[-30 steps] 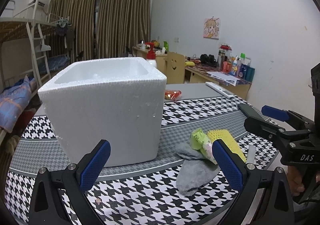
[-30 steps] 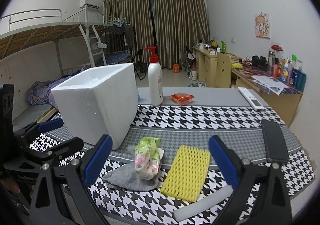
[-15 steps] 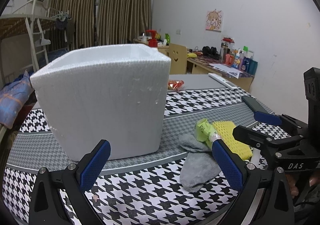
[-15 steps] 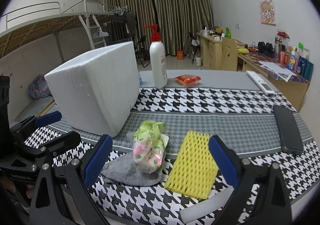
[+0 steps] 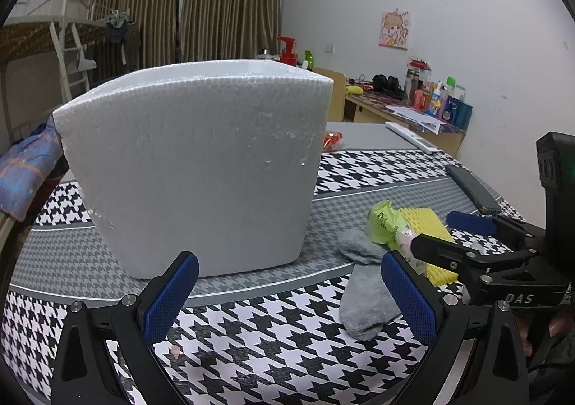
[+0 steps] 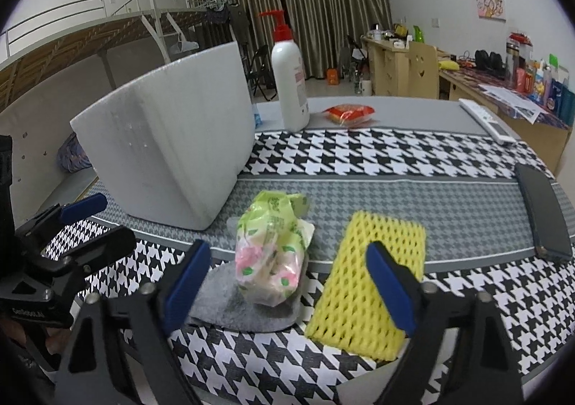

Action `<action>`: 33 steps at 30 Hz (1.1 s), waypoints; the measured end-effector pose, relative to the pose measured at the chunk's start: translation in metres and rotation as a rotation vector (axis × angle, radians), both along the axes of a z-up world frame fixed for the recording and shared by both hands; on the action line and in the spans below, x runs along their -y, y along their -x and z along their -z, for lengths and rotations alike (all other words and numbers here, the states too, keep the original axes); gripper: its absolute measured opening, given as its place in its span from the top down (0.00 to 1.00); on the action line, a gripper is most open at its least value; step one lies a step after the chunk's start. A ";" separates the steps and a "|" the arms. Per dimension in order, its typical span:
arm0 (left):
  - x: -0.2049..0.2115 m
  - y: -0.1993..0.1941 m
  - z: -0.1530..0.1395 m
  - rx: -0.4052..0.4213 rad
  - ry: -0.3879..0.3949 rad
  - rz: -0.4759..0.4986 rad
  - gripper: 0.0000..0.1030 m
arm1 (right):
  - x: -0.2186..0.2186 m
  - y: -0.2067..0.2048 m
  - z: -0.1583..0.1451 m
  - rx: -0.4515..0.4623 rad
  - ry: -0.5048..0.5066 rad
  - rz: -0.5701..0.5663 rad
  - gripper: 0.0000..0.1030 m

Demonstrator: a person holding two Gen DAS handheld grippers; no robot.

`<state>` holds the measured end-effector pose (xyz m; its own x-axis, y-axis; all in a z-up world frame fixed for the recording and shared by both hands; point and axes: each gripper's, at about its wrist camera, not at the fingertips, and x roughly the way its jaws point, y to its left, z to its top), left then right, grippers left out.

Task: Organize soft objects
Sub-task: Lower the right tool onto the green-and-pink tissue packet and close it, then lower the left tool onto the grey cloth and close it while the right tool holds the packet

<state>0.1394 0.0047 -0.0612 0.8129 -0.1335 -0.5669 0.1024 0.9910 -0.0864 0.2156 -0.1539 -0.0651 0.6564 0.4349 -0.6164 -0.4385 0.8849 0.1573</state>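
Both tongs gape wide, holding nothing. Right tongs point(image 6: 287, 282) frame the packet point(image 6: 275, 254) atop the sock point(image 6: 244, 304), sponge point(image 6: 366, 279) beside; left tongs point(image 5: 291, 293) face the box point(image 5: 201, 167).

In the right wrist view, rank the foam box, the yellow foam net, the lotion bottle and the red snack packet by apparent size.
1. foam box
2. yellow foam net, though nearness inflates it
3. lotion bottle
4. red snack packet

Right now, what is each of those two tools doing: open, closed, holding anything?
Left tool: open, empty, facing the foam box.
Right tool: open, empty, just short of the tissue pack.
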 end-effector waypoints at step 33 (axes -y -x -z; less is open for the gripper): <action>0.023 -0.009 0.011 -0.044 -0.028 0.086 0.01 | 0.014 -0.004 -0.002 -0.052 -0.040 -0.027 0.67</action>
<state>0.1483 -0.0182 -0.0726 0.7735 -0.1858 -0.6059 0.1844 0.9807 -0.0654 0.2197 -0.1676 -0.0636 0.6118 0.4769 -0.6310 -0.4522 0.8655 0.2157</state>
